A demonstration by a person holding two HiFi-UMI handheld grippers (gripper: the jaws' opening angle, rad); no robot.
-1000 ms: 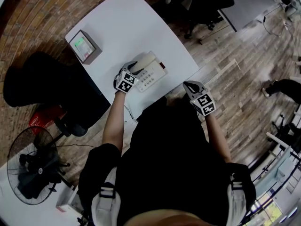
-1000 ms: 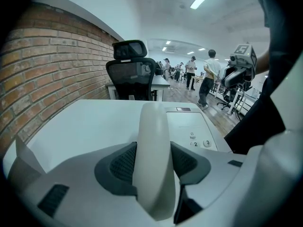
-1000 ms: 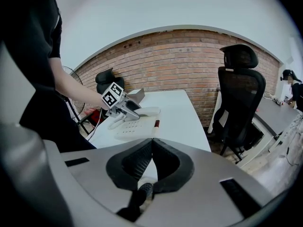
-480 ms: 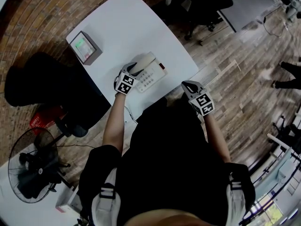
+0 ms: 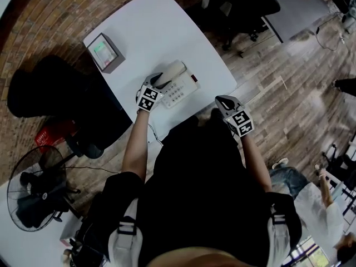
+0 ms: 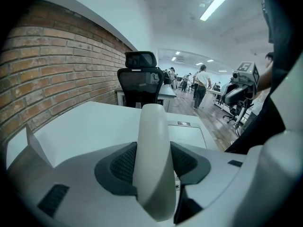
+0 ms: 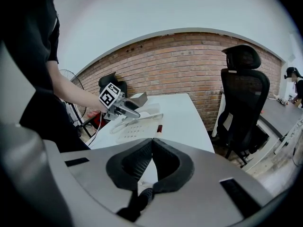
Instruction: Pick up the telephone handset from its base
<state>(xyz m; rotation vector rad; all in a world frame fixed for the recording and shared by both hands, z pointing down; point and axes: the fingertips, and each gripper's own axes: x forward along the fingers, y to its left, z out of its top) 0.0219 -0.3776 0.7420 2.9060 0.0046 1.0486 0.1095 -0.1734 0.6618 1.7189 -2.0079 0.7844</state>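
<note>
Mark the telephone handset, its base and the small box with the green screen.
telephone handset [image 6: 153, 162], left gripper view, middle of its curved back.
telephone base [image 5: 179, 92], head view, on the keypad.
small box [image 5: 102, 50], head view, on its green screen.

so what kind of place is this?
Most likely an open-plan office: a desk phone sits on a white table, a black office chair stands by a brick wall, and ceiling strip lights run overhead.
</note>
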